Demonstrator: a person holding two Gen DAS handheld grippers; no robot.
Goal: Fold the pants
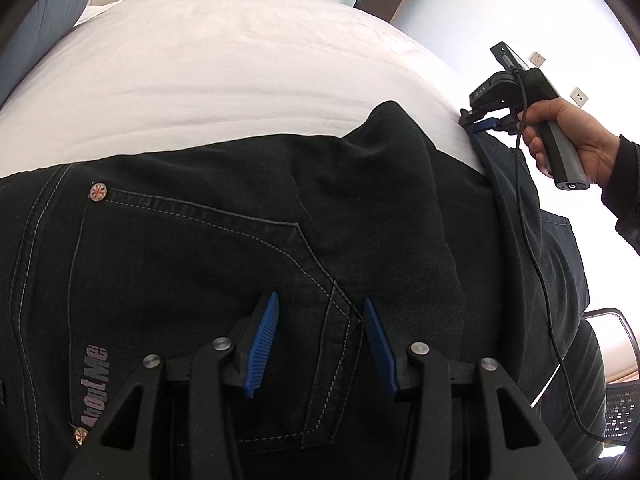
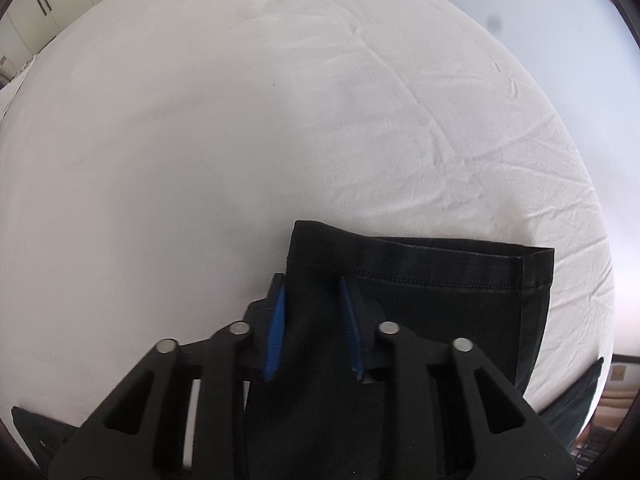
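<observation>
Dark, heavy denim pants [image 1: 240, 240] sprawl limp on the white bed sheet [image 2: 240, 120]. Left gripper [image 1: 320, 304] gapes wide above the back pocket; right gripper [image 2: 312, 284] straddles the hem, unclosed; firm seams offer grip.

Bed sheet [image 2: 280, 120] beyond pants [image 1: 240, 240]: wide, bare, open to passage. Near side covered by denim. Right gripper [image 1: 482, 122] with trailing cable [image 1: 536, 264] occupies the pants' right edge. Pillow [image 1: 60, 12] at far left corner.
</observation>
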